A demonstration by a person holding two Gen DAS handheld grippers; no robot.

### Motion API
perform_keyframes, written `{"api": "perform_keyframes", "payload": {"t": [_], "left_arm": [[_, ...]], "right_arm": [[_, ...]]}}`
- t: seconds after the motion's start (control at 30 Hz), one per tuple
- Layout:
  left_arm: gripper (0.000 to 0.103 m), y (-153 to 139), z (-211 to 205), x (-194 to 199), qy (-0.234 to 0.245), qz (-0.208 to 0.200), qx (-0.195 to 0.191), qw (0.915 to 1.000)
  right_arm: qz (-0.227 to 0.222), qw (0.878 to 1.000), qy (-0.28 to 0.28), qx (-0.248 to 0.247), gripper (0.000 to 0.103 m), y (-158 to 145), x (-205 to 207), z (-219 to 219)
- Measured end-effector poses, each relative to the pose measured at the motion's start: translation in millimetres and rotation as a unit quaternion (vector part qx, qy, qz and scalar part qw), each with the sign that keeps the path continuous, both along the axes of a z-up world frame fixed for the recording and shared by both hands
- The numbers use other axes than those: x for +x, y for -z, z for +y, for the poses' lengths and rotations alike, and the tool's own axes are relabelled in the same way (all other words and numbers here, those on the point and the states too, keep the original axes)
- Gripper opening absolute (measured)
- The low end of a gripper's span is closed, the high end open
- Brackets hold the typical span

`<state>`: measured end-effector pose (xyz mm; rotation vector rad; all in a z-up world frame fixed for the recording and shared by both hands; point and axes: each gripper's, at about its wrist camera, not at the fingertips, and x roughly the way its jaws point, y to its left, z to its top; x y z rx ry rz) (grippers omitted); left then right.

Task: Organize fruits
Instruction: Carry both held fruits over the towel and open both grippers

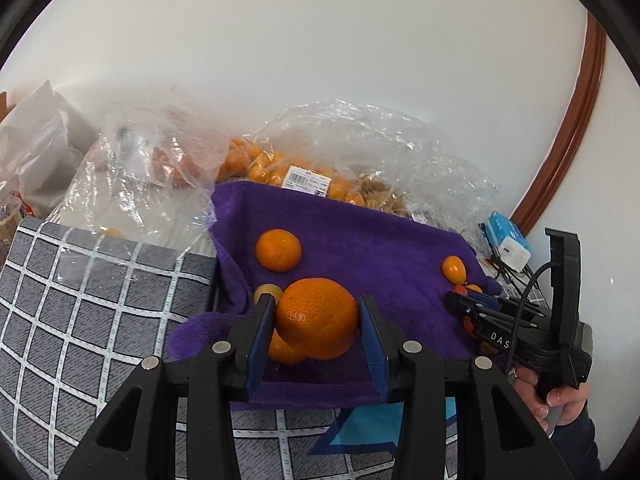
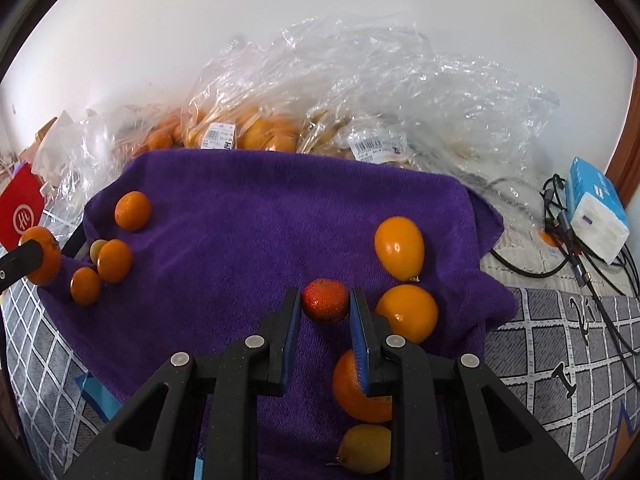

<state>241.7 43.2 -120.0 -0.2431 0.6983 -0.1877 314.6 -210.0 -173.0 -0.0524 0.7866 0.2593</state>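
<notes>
Sorting was mid-way: my left gripper [image 1: 316,322] pinched a mandarin [image 1: 317,318] above the towel's [image 1: 360,236] near-left edge, while my right gripper [image 2: 325,308] pinched a red fruit [image 2: 325,301] over the towel's near-right part. Next, I judged, each needed lowering onto its matching cluster.

A large orange [image 1: 316,318] sits clamped in the left tongs [image 1: 316,332]; a small reddish fruit [image 2: 325,301] in the right tongs [image 2: 325,312]. Other oranges [image 2: 116,260] and yellow-orange fruits [image 2: 400,249] lie scattered across a purple towel [image 2: 260,220].
</notes>
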Motion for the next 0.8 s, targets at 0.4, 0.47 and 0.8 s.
{"api": "perform_keyframes", "payload": {"t": [0.4, 0.47, 0.8], "left_arm": [[0.040, 10.8, -36.4, 15.4, 0.034, 0.045, 0.032, 0.9979], [0.040, 12.9, -41.5, 17.4, 0.031, 0.055, 0.045, 0.9970], [0.040, 29.7, -56.8, 31.3, 0.018, 0.104, 0.079, 0.9913]], "right_arm": [[-0.020, 1.000, 0.001, -0.008, 0.034, -14.9, -32.1, -16.5], [-0.026, 1.000, 0.008, -0.003, 0.036, -17.4, -41.0, -24.3], [-0.020, 0.998, 0.042, 0.034, 0.038, -8.4, -53.7, -49.3]]}}
